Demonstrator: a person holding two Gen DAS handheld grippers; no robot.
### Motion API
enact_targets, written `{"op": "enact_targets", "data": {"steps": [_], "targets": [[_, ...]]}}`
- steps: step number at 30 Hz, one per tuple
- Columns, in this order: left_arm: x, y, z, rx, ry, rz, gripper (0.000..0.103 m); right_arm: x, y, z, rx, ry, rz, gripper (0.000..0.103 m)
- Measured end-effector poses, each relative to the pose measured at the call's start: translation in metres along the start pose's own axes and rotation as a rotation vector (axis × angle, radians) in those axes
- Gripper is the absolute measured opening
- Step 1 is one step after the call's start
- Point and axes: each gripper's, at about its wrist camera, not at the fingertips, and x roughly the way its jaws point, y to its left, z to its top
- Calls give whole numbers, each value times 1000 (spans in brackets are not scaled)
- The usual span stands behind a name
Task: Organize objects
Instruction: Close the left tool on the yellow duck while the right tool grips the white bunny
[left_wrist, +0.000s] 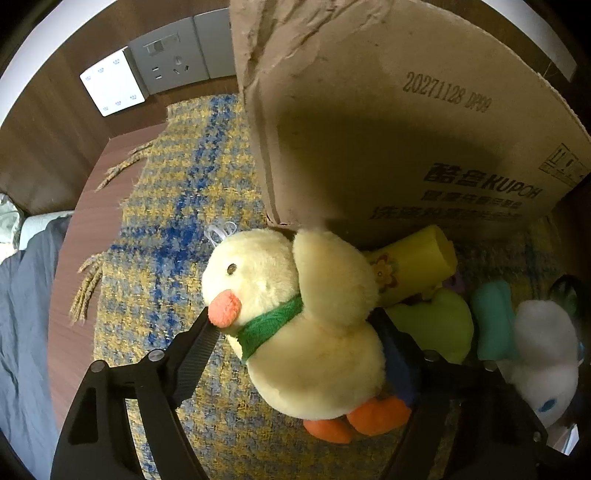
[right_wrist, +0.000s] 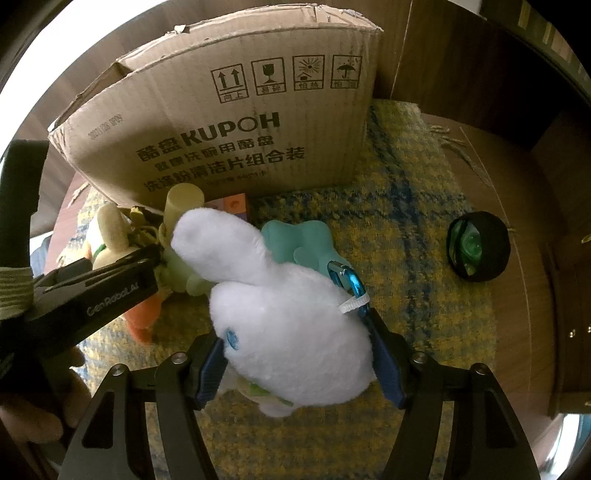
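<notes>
Duck (left_wrist: 295, 317) is sitting between the left gripper's (left_wrist: 295, 339) fingers (left_wrist: 195, 350), and the white plush (right_wrist: 288, 332) is sitting between the right gripper's (right_wrist: 299, 365) fingers (right_wrist: 210, 369); both toys are lying over the rug (right_wrist: 406, 258) on the tabletop (left_wrist: 85, 229), just in front of the box (right_wrist: 236, 122).

Left fingers are pressing the duck at its beak side and its back, so they are pinching it. Its long axis is running from the head, up and to the left, down to the orange feet near the camera.

Right fingers are closing on the white plush at its body's two sides; its long ear is pointing away from the camera toward the box.

The relation that matters is height: the box wall is rising straight ahead of both grippers, with its open top well above the toys. Judging from that, each toy is probably needing a lift over the near wall before release. The left gripper is looking nearer the wall, with the box filling its view.

Loose toys are crowding the box's foot between the two grippers: a yellow tube (left_wrist: 413, 266), green toy (left_wrist: 439, 321) and teal toy (right_wrist: 299, 240). A black ball (right_wrist: 478, 251) is lying well apart on the right.
</notes>
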Motion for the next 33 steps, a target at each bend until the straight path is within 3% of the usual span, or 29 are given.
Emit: {"op": "enact_targets", "data": {"steps": [13, 33], "targets": [[-23, 10, -11, -11, -25, 18, 76, -10, -1, 0, -30, -27, 2, 68], [-91, 25, -14, -75, -138, 59, 76, -59, 5, 2, -88, -131, 31, 68]]}}
